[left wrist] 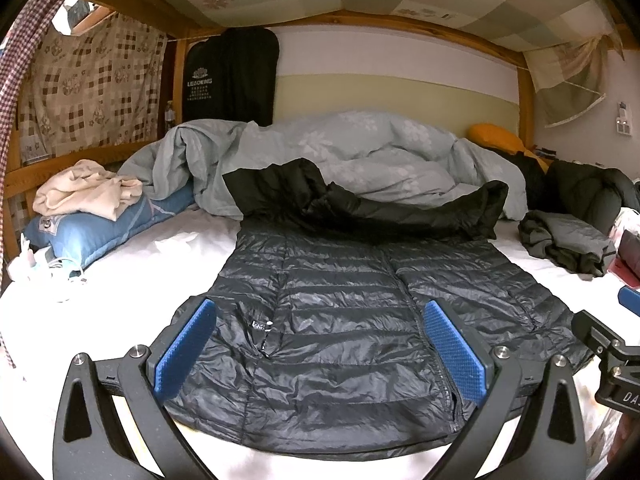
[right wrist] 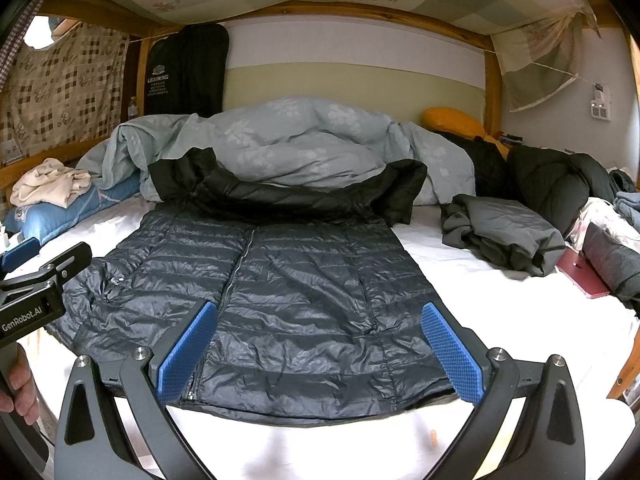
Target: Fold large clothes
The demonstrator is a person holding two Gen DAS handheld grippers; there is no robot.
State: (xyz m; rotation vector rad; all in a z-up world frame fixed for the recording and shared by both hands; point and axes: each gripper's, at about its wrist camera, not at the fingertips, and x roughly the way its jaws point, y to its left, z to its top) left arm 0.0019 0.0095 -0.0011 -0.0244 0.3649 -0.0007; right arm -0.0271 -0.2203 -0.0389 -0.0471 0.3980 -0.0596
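Hand (right wrist: 18, 384) only in right view

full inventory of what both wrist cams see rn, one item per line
puffer jacket: 1, dark grey-black, spread flat on white sheet, hem nearest cameras
duvet: 1, pale blue floral, heaped behind jacket
pillow: 1, blue, left side
cream garment: 1, on the pillow
grey garment: 1, crumpled, right of jacket
dark coat: 1, far right
orange cushion: 1, back right
black garment bag: 1, hanging at wall
left gripper: blue pads, open above hem
right gripper: blue pads, open above hem
hand: 1, holding left gripper's handle
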